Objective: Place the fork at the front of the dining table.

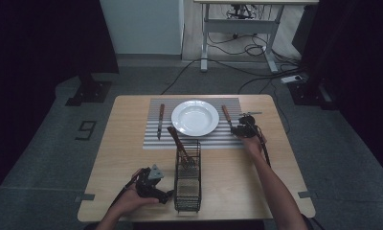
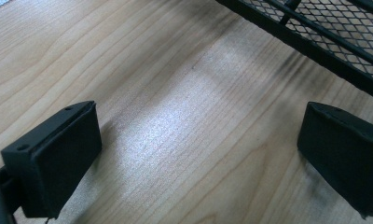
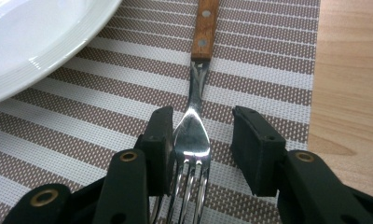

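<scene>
Steel fork (image 3: 192, 140) between the parted right gripper (image 3: 201, 140) jaws; left gripper (image 2: 198, 154) spread beside mesh basket (image 2: 324, 32).

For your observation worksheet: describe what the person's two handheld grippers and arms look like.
Both grippers are black. The left gripper carries a grey three-cornered plate; the right gripper has brass-coloured rivets on its linkage. Each has two blocky black jaws and a dark trailing cable. Forearms are bare, no sleeves.

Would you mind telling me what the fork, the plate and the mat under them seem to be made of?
Fork: shiny metal head, probably steel, mirror-bright; its handle looks like brown wood with two metal rivets. Plate: glossy white, likely glazed ceramic, with ridged rings at the rim. Mat: a woven mesh in brown and white stripes, possibly vinyl; the weave shows.
</scene>
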The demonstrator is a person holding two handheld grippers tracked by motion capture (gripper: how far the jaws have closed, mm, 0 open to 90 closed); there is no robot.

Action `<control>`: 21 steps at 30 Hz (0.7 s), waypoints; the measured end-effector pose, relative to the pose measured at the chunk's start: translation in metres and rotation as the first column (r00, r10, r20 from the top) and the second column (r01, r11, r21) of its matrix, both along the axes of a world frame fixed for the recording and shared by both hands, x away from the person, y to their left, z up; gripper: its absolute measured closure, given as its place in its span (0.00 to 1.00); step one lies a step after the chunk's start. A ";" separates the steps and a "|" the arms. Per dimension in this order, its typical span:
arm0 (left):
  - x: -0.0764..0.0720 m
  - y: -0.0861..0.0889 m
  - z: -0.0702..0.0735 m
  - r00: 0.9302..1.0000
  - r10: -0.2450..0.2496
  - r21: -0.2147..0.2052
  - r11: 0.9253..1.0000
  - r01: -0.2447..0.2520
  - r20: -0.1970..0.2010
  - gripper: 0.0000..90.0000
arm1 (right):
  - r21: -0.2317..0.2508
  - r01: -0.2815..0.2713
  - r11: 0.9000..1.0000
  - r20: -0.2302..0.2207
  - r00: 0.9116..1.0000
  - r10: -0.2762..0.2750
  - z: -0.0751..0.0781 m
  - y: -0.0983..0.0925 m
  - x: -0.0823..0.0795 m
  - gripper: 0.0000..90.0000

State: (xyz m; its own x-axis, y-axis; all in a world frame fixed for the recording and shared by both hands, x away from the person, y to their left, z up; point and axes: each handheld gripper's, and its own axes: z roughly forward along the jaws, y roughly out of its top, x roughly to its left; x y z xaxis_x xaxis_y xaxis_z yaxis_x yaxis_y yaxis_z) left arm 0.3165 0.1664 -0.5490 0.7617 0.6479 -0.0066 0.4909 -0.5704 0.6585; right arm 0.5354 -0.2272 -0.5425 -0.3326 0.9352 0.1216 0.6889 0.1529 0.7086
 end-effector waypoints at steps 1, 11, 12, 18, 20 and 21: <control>0.000 0.000 0.000 1.000 0.000 0.000 1.000 0.000 0.000 0.00 | 0.006 -0.004 1.000 -0.002 1.000 0.004 0.000 0.000 0.000 0.65; 0.000 0.000 0.000 1.000 0.001 -0.003 1.000 -0.001 0.000 0.00 | 0.036 -0.046 0.998 0.001 0.999 0.046 -0.001 0.008 -0.004 0.66; 0.000 0.000 0.000 1.000 0.001 -0.003 1.000 -0.001 0.000 0.00 | 0.028 -0.051 0.998 0.004 0.999 0.051 -0.001 0.009 -0.004 0.66; -0.001 0.000 0.000 1.000 0.001 -0.003 1.000 -0.001 0.000 0.00 | 0.035 -0.051 0.998 0.000 0.999 0.051 -0.001 0.009 -0.004 0.66; -0.001 0.000 0.000 1.000 0.001 -0.003 1.000 -0.001 0.000 0.00 | 0.046 -0.049 0.998 -0.003 0.999 0.049 -0.001 0.008 -0.004 0.66; -0.001 0.000 0.000 1.000 0.000 -0.004 1.000 0.000 0.000 0.00 | 0.046 -0.049 0.998 -0.003 0.999 0.049 -0.001 0.008 -0.004 0.66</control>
